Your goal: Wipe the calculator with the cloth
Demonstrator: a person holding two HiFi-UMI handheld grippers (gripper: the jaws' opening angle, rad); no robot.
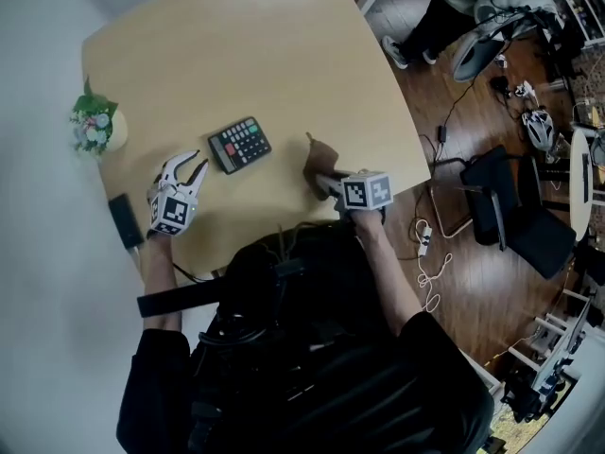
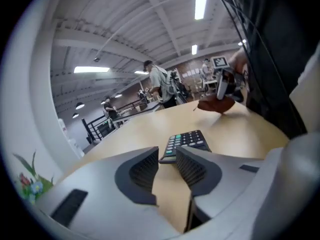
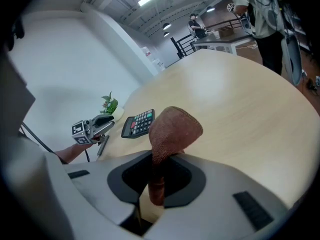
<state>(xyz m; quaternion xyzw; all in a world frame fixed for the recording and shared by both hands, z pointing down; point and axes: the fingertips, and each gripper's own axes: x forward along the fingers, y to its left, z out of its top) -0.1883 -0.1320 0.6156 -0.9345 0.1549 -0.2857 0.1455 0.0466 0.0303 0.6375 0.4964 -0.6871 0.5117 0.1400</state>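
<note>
1. Wide bare table (image 1: 265, 45) is seen beyond the calculator (image 1: 239, 145).
2. An open gap is seen between calculator and cloth (image 1: 321, 164).
3. The left edge is crowded by a plant (image 1: 95, 126) and a dark slab (image 1: 124, 219).

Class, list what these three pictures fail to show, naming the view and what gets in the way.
- Calculator key labels: too small in the head view, blurred in the gripper views.
- Calculator's near corners: left gripper view, behind the left tongs.
- Whether the cloth touches the table: right gripper view, the right tongs cover what lies below.
- Black object at the table edge: head view, too small to identify.
</note>
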